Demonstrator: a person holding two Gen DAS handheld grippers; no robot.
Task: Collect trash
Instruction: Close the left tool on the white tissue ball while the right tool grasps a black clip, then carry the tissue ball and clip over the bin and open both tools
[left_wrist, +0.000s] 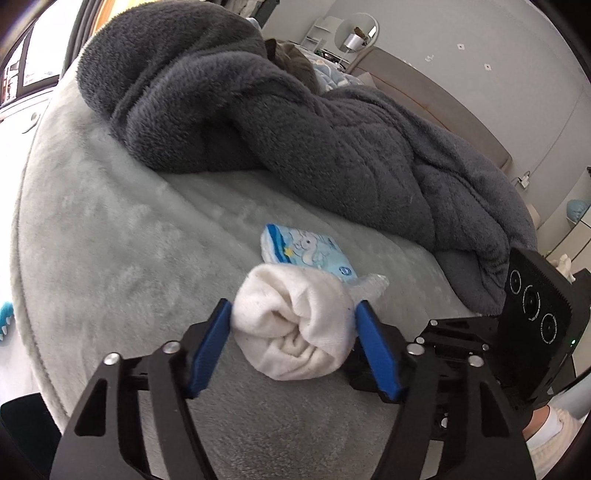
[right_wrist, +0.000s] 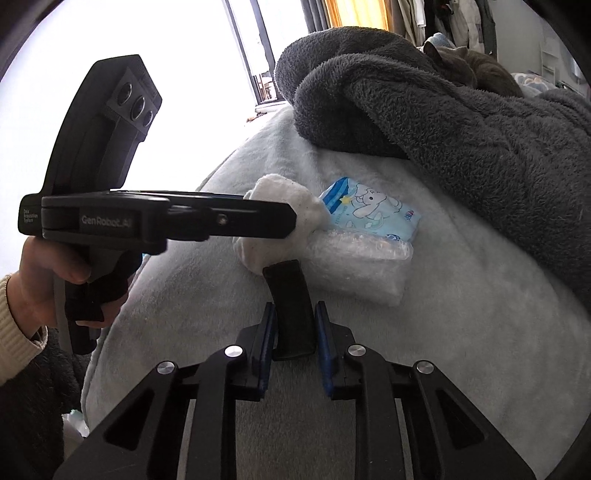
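Observation:
My left gripper (left_wrist: 293, 314) is shut on a rolled white sock (left_wrist: 295, 328) just above the pale grey bed cover (left_wrist: 110, 240); the sock also shows in the right wrist view (right_wrist: 280, 206), held by the left gripper (right_wrist: 288, 221). A light blue tissue pack (left_wrist: 306, 251) with a cartoon print lies just beyond it (right_wrist: 369, 214). A clear bubble-wrap bag (right_wrist: 362, 262) lies beside the pack. My right gripper (right_wrist: 293, 314) is shut on a flat black object (right_wrist: 291, 310), close in front of the sock.
A dark grey fleece blanket (left_wrist: 277, 110) is heaped across the bed behind the trash (right_wrist: 461, 122). A grey cat (right_wrist: 476, 70) lies on it at the back. A window (right_wrist: 147, 55) is at the left, a wall and shelves (left_wrist: 569, 221) at the right.

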